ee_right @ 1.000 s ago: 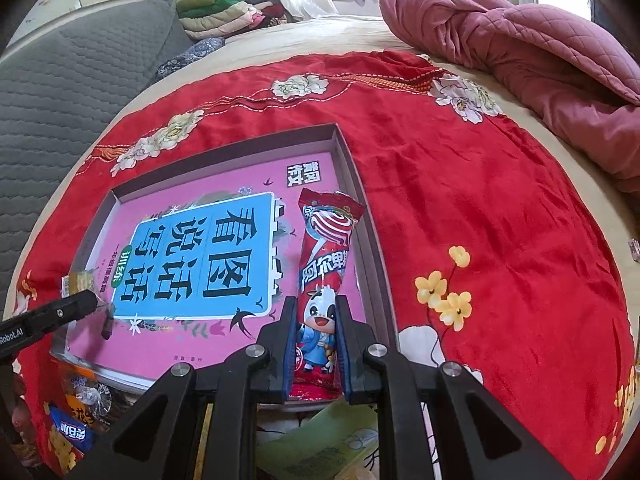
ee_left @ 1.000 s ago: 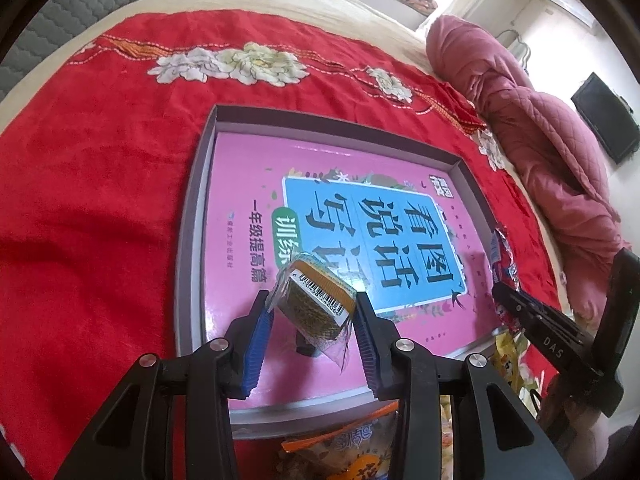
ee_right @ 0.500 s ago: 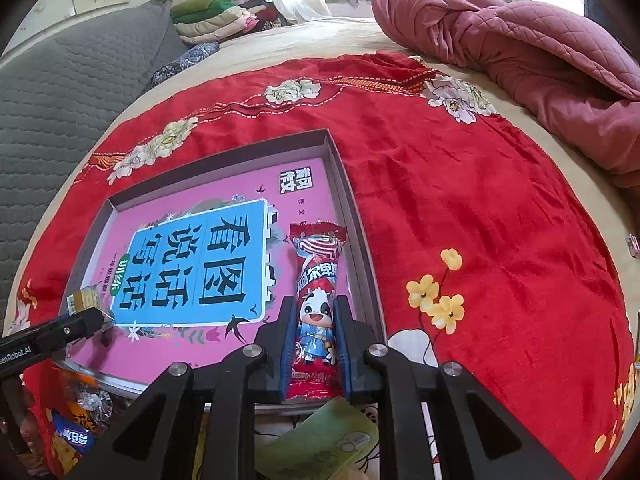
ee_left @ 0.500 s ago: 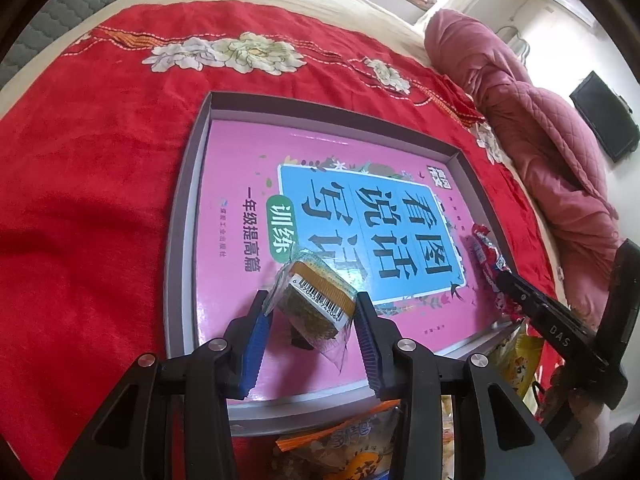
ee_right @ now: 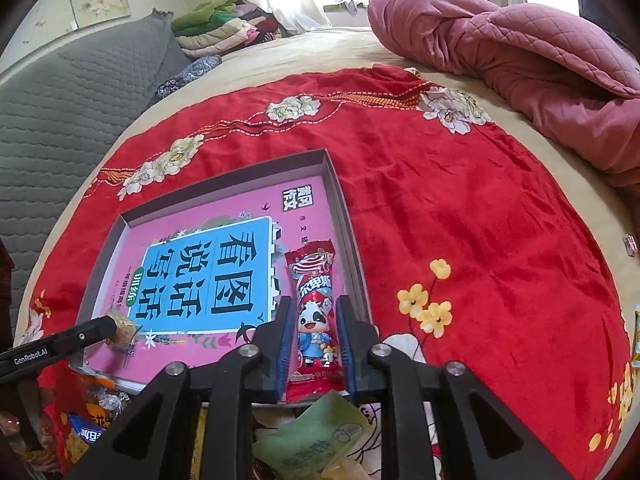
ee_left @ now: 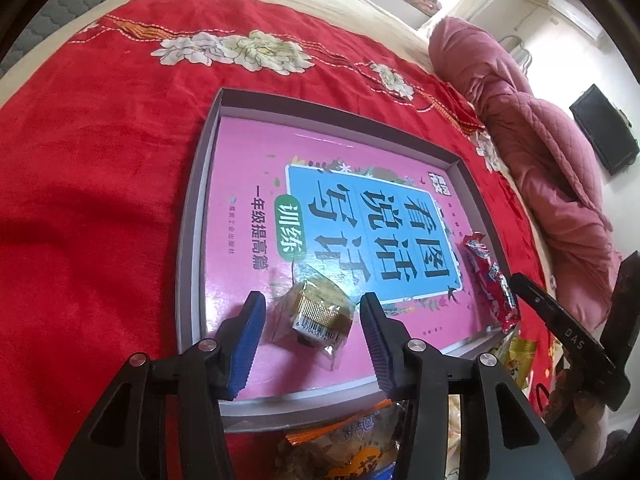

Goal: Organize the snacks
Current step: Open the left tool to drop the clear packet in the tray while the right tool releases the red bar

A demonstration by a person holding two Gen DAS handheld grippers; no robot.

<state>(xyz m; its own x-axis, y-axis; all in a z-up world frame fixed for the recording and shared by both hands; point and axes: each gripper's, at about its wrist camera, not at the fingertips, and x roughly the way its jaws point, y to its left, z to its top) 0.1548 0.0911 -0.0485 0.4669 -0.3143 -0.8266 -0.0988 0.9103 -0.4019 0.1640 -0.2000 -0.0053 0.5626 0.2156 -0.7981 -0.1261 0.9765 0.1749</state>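
1. Two snacks are being set down at once. The clear-wrapped biscuit pack point(ee_left: 318, 314) lies on the pink book point(ee_left: 320, 184) inside the grey tray point(ee_left: 191, 236), toward its near left corner. The red cartoon-cow stick pack point(ee_right: 314, 316) lies lengthwise along the tray's right wall, its near end at the tray's near edge.
2. The left gripper point(ee_left: 312, 320) has just been opening its jaws: a gap shows on each side of the biscuit pack, so it sits free between the blue pads point(ee_left: 248, 344), not held. Let the jaws part a little more before lifting, since the loose wrapper tail could catch on a pad.
3. The right gripper point(ee_right: 314, 344) has also just been opening, but only slightly. Its jaws stand close on both sides of the stick pack, and the right wrist view shows no clear gap, so they may brush the wrapper. Widen further, then draw straight up and back.
4. Leaving at an angle would probably drag the slick packs across the glossy cover.
5. More loose snacks point(ee_left: 348, 444) wait on the red blanket point(ee_left: 100, 168) of the bed, just in front of the tray. They are likely next, and the middle of the tray is free for them.
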